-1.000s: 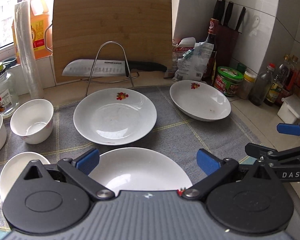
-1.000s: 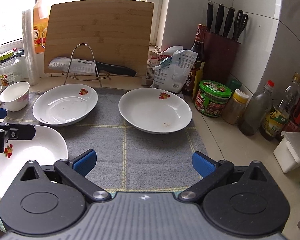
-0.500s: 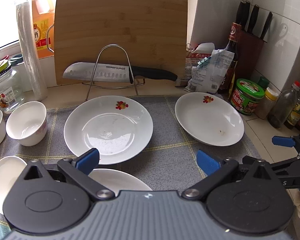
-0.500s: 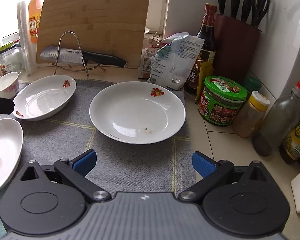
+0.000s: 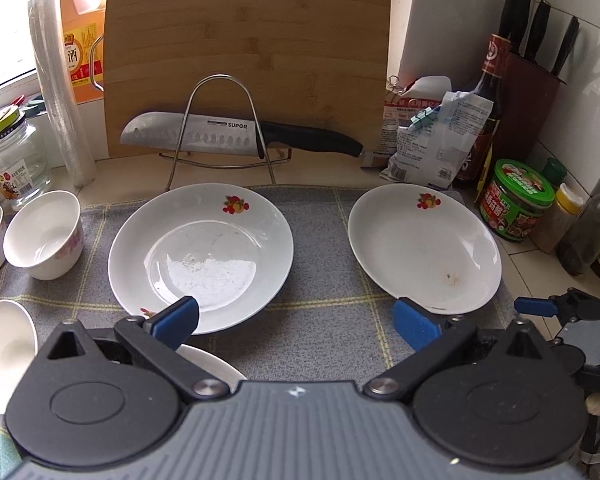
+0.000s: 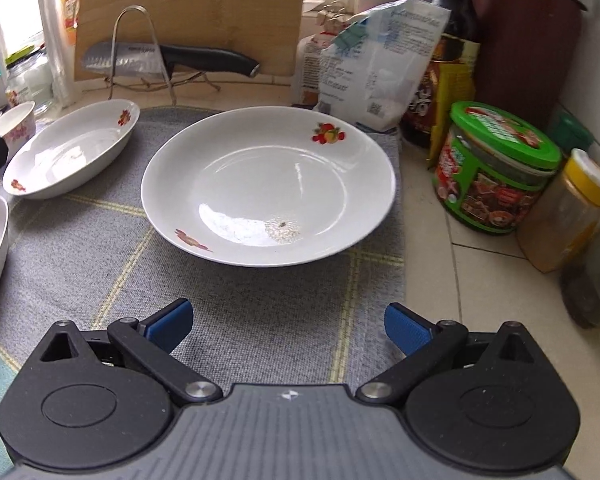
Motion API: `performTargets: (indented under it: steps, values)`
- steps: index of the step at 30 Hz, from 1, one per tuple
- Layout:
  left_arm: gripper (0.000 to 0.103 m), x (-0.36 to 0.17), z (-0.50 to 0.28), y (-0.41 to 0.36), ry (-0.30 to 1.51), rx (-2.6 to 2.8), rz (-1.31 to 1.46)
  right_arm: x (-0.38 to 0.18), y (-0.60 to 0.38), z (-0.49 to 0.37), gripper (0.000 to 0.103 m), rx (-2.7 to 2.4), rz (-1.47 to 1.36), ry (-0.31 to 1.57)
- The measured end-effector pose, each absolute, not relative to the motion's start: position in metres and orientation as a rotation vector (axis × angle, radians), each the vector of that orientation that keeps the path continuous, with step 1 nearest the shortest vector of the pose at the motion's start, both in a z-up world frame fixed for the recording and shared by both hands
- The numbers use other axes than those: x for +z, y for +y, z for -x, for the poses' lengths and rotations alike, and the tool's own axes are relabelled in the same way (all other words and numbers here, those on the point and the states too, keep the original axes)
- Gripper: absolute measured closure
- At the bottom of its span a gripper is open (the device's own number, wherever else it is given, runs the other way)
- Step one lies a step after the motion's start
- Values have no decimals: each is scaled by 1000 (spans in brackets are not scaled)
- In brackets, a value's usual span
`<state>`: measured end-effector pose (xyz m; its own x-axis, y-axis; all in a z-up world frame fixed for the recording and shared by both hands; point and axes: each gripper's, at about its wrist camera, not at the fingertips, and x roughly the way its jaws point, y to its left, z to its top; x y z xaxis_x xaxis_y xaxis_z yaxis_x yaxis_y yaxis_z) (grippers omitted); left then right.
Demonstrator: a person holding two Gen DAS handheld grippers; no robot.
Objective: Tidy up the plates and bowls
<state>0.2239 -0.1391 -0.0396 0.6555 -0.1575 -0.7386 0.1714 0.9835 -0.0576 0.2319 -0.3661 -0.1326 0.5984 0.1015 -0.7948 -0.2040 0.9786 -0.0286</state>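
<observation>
On a grey mat [image 6: 236, 312] on the table, plates [image 6: 268, 184] and bowls [image 5: 44, 236] lie apart, seemingly none stacked. Right gripper [image 6: 288, 322] faces the right plate, left gripper [image 5: 296, 320] the middle plate [image 5: 200, 252]; both gape empty.

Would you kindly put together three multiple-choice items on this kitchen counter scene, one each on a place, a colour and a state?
1. Where does the knife lie?
A. on the wire rack before the cutting board
B. in the right-hand plate
C. in a bowl

2. What colour is the lid of the jar right of the right-hand plate?
A. red
B. green
C. blue

3. How does the right tool stand?
A. shut on a plate
B. shut on a bowl
C. open, holding nothing

Answers: 1 A, the blade rests across the wire rack; 2 B, the lid is bright green; 3 C, its blue pads are wide apart over the mat.
</observation>
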Motion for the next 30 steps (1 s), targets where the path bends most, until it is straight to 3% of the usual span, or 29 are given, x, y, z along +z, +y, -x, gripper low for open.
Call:
performTargets:
  steps: [30]
  values:
    - [1,-35,-319,-233,913,-528,-251,-144,-362,-260,0,283,174,890]
